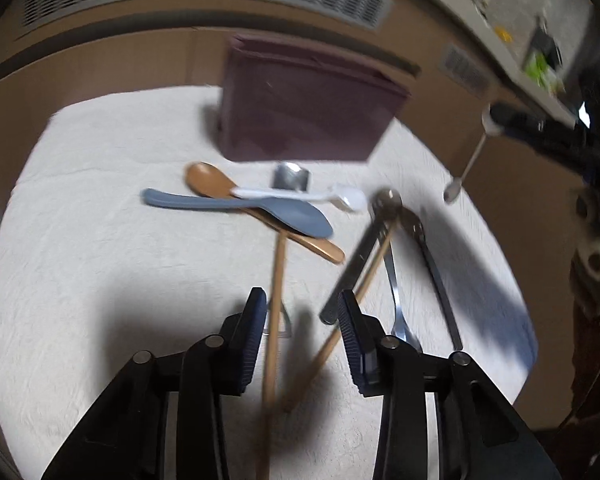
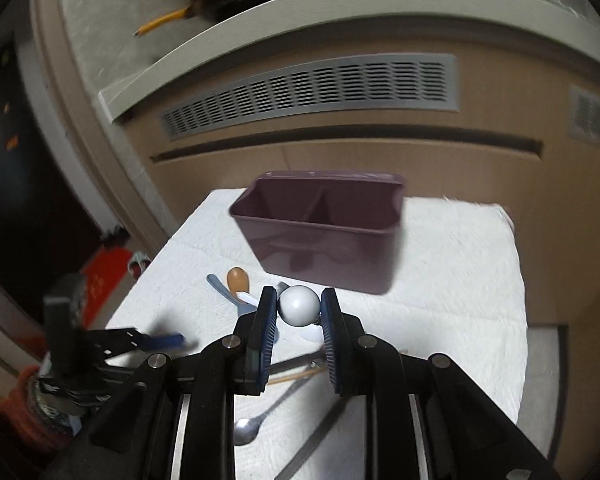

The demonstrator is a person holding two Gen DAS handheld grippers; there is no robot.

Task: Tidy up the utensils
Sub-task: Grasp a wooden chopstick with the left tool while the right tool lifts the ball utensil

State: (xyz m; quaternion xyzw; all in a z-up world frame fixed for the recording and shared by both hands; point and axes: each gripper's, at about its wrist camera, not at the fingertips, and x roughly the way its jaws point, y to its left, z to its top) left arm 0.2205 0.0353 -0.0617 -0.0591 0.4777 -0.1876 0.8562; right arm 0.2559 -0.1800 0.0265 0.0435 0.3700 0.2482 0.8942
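1. Your left gripper (image 1: pixel 304 312) has its jaws spread over the white cloth (image 1: pixel 100 260); 2 chopsticks (image 1: pixel 275 280) run up between the pads, and no pad presses on either.
2. Your right gripper (image 2: pixel 299 306) pinches the white ball end of a small metal spoon (image 2: pixel 298 305). In the left view that spoon (image 1: pixel 470 160) hangs bowl-down off the cloth, at the right.
3. The purple caddy (image 2: pixel 320 236) stands at the far side of the cloth, with 2 compartments; I cannot see anything in them.
4. Just near of the caddy lie a brown spoon (image 1: pixel 208 178), a grey paddle (image 1: pixel 236 204) and a white scoop (image 1: pixel 300 195), crossing one another.
5. Metal tongs (image 1: pixel 428 256) lie right of your left gripper, beside the chopsticks.
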